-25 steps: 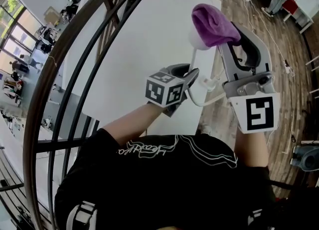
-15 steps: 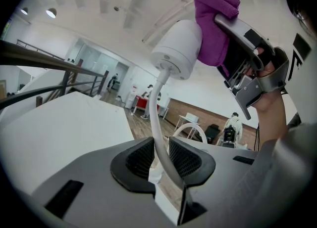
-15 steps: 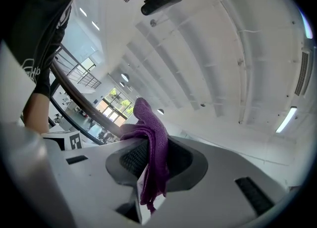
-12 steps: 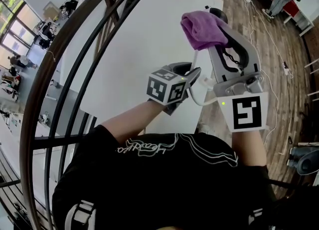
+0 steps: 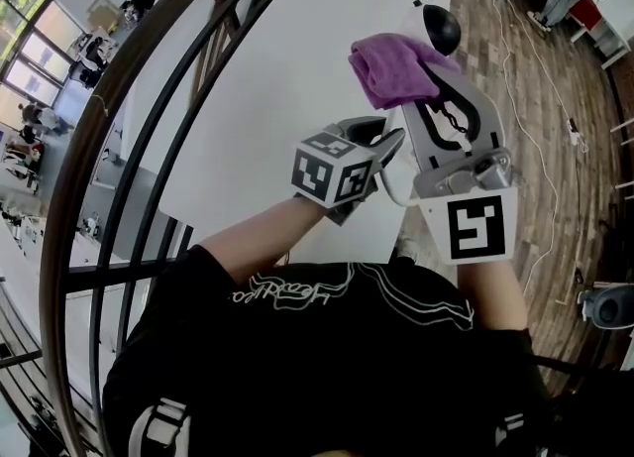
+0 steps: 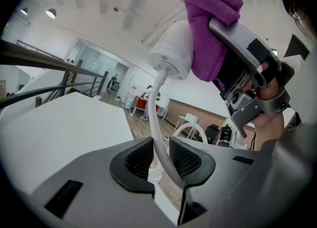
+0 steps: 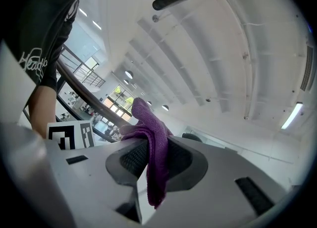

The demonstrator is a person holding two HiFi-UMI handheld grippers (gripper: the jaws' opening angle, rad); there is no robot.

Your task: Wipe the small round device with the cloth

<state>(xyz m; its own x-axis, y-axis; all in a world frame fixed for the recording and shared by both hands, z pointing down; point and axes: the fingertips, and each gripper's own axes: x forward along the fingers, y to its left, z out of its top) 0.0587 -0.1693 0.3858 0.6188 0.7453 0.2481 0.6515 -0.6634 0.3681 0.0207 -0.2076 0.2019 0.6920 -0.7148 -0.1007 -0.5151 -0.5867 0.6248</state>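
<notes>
Closest to you, your left gripper (image 6: 159,155) is clamped on the thin white cable (image 6: 156,113). The cable rises out of its jaws to the small round white device (image 6: 173,51), so the device stands in the air just beyond and above those jaws. Your right gripper (image 7: 153,160) is clenched on the folded purple microfibre cloth (image 7: 151,138), which sticks out past its tips and presses against the side of the device. The change is that the cloth no longer caps the device as it does a second ago. It now sits on the device's near side, and the black lens face (image 5: 441,27) shows bare just beyond it. I read that as one wiping stroke drawn across the dome toward you, with the dark far face probably still needing a pass. Beyond both lies the white table top (image 5: 277,78).
</notes>
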